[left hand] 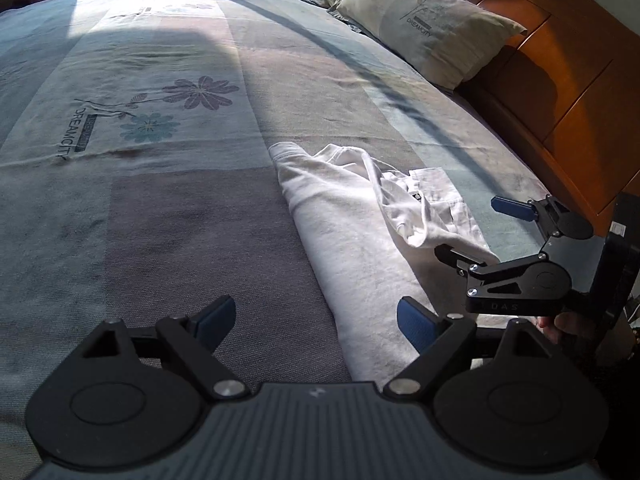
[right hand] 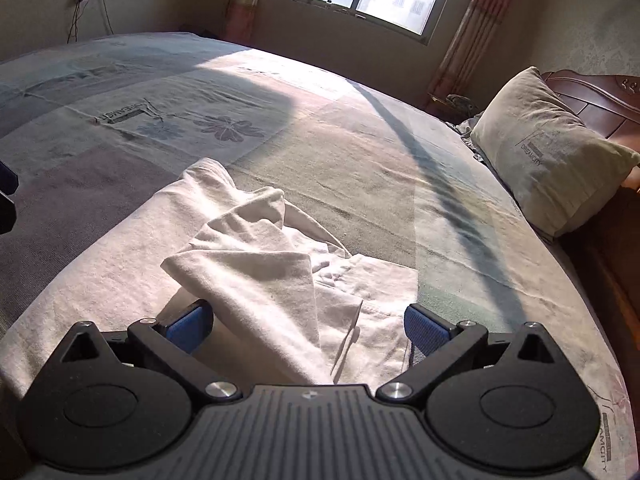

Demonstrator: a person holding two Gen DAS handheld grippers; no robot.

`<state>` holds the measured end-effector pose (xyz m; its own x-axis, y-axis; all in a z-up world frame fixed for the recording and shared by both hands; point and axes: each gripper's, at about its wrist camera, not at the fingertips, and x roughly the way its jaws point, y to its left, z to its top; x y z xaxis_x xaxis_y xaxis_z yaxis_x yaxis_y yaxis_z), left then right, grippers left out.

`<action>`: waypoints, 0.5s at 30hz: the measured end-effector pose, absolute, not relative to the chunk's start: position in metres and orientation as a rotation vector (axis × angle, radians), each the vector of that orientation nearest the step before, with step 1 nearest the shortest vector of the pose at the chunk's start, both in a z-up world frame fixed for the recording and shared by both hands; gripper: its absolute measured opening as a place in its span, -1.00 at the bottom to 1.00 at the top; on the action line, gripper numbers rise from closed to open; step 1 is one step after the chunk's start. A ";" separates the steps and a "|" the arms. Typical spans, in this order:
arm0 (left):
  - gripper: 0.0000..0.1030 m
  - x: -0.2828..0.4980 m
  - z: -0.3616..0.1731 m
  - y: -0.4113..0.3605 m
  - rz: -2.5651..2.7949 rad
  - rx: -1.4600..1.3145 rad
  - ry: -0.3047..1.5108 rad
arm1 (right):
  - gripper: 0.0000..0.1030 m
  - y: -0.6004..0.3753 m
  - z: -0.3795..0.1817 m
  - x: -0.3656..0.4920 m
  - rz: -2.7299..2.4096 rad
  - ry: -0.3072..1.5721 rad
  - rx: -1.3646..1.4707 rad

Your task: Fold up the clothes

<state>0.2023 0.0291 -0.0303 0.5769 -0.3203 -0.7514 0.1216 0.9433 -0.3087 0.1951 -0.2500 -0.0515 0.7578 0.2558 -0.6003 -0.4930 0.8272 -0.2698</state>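
Item: white cotton garment (right hand: 248, 276), rumpled, sleeve flopped across body, near olive pillow (right hand: 548, 152) | Progress: barely folded, judged early | left gripper (left hand: 316, 320) wide, empty | right gripper (right hand: 308, 328) wide, straddling sleeve, nothing gripped

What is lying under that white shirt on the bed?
The white shirt lies straight on the patterned bedspread, which shows all around it. One bunched flap is turned over on top of the shirt's own fabric. Whatever might sit beneath the cloth is covered and cannot be seen.

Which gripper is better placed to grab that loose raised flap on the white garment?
Right. The right gripper has its open jaws straddling the flap of the white garment. The left gripper is open over the garment's edge, farther off.
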 end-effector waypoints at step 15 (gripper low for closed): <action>0.71 0.208 -0.037 0.004 -0.353 -0.191 0.946 | 1.00 -0.349 -0.028 0.196 0.295 0.615 0.041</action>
<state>0.2078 0.0045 -0.0373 0.5339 -0.3764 -0.7571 0.2110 0.9264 -0.3118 0.1955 -0.3491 -0.0283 0.7760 0.2851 -0.5626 -0.2609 0.9572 0.1251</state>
